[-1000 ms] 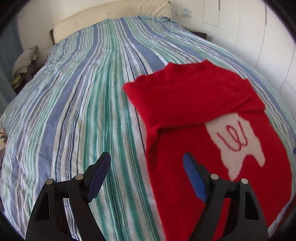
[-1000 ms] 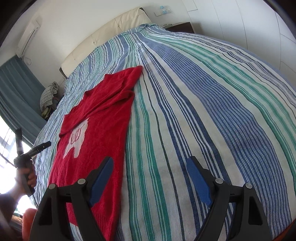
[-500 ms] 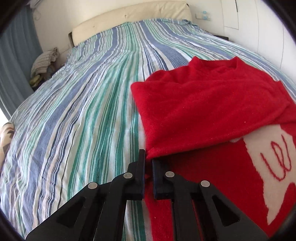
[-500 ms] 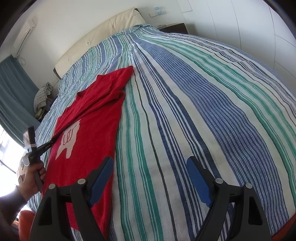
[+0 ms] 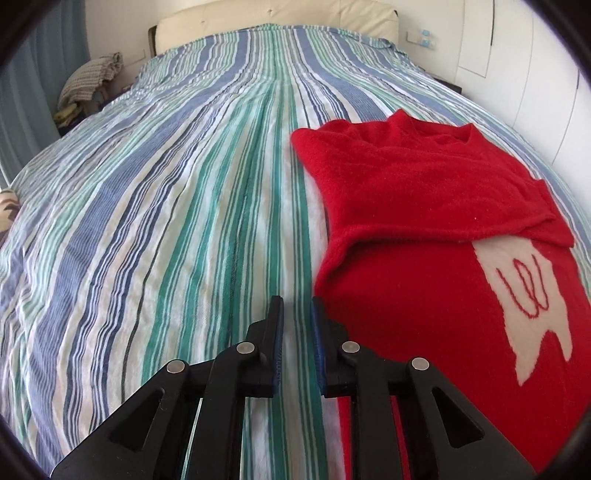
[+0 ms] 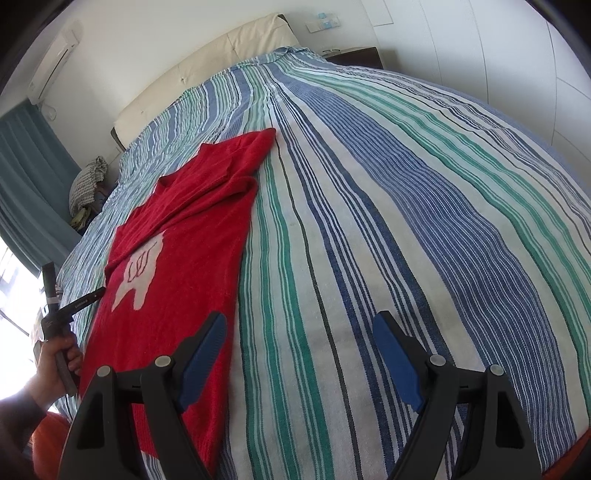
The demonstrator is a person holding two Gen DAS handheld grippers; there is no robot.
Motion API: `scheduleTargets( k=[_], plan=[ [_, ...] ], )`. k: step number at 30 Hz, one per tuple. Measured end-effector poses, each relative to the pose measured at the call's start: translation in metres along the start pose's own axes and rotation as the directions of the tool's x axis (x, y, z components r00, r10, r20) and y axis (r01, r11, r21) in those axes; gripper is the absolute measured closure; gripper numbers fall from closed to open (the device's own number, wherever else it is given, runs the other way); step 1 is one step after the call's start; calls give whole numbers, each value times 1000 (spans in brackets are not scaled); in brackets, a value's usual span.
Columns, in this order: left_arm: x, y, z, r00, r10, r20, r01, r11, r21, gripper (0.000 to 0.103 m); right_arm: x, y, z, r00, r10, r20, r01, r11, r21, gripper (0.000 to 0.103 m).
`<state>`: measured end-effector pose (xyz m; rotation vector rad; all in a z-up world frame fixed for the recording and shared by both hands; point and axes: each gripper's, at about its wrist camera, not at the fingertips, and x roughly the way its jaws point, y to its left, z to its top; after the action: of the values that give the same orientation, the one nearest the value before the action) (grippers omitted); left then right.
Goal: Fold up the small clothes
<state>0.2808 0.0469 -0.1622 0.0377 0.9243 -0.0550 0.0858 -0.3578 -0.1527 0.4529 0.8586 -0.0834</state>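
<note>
A red knit sweater (image 5: 424, 206) with a white patch (image 5: 524, 295) lies flat on the striped bed sheet (image 5: 166, 221), its sleeve folded across the chest. My left gripper (image 5: 295, 306) hovers low at the sweater's left edge. Its jaws are opening, a narrow gap apart, and only the sheet shows between them. In the right wrist view the same sweater (image 6: 177, 266) lies to the left. My right gripper (image 6: 299, 325) stands wide open over the sheet (image 6: 406, 221) beside the sweater's right edge, holding nothing. A hand (image 6: 55, 365) grips the left tool at the far left.
A cream headboard (image 5: 273, 14) closes the far end of the bed. A heap of clothes (image 5: 88, 77) sits at the bed's far left, near a blue curtain (image 6: 29, 184). A dark nightstand (image 6: 354, 55) and white cupboard doors (image 5: 535, 74) stand on the right.
The left gripper went from wide open to shut at the folded sleeve's corner, then sank, rolled and parted slightly beside the sweater's edge. The right gripper stayed still and open.
</note>
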Motion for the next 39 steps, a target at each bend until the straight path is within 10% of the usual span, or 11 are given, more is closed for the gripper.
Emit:
scheduleTargets(
  k=[5, 11, 21, 39],
  plan=[
    [-42, 22, -43, 1000, -5, -12, 3, 994, -105, 35, -10, 1, 0, 999, -21, 34, 22, 1000, -12, 22],
    [-83, 49, -92, 1000, 8, -6, -9, 975, -223, 18, -11, -4, -2, 995, -93, 41, 94, 995, -16, 22],
    [-55, 57, -110, 998, 12, -66, -28, 970, -243, 1, 16, -13, -17, 991, -132, -12, 132, 991, -12, 10],
    [-53, 48, -118, 998, 47, -49, -56, 978, -200, 0, 20, -6, -23, 990, -140, -6, 140, 988, -66, 4]
  ],
)
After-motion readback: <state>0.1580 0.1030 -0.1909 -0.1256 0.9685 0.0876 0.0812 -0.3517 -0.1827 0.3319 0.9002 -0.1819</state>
